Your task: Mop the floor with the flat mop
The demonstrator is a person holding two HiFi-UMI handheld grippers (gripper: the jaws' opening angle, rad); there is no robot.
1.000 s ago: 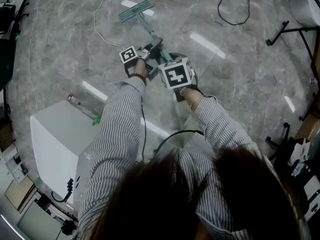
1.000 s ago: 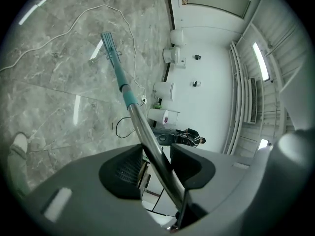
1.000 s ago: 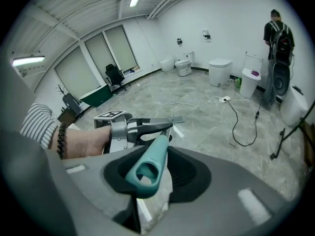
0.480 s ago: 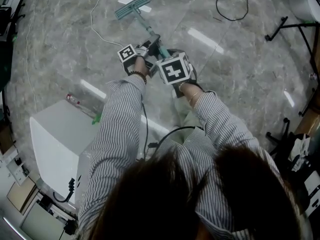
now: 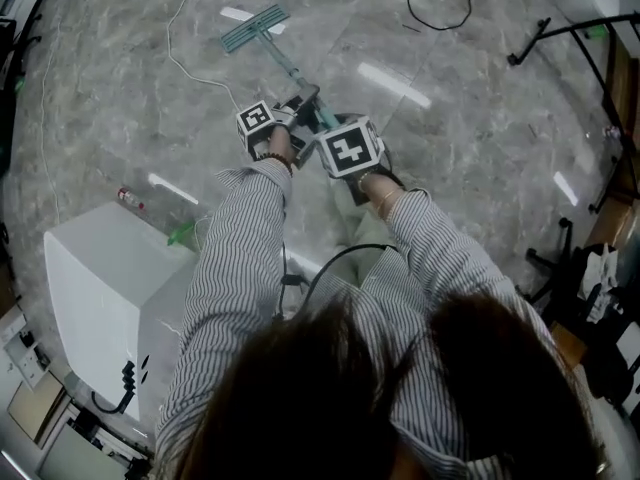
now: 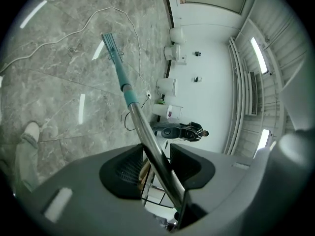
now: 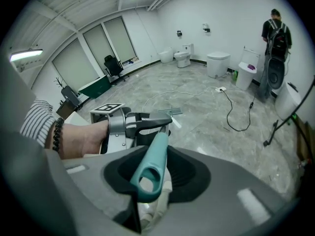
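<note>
The flat mop has a teal head (image 5: 248, 26) lying on the grey marble floor (image 5: 120, 98) ahead of me, with a teal and metal pole (image 5: 290, 70) running back to my hands. My left gripper (image 5: 290, 108) is shut on the metal pole (image 6: 147, 136) partway down. The right gripper (image 5: 335, 128) is shut on the teal handle end (image 7: 150, 171), just behind the left one. In the left gripper view the mop head (image 6: 110, 45) rests flat on the floor far down the pole.
A white cable (image 5: 185, 53) snakes over the floor left of the mop head. A white cabinet (image 5: 95, 288) stands at my left, a black cable (image 5: 440, 13) and black stands (image 5: 560, 28) at the right. A person (image 7: 273, 38) stands far off by the wall.
The mop head has slid farther away and to the left across the floor. Both grippers have kept their hold on the pole and moved slightly with it.
</note>
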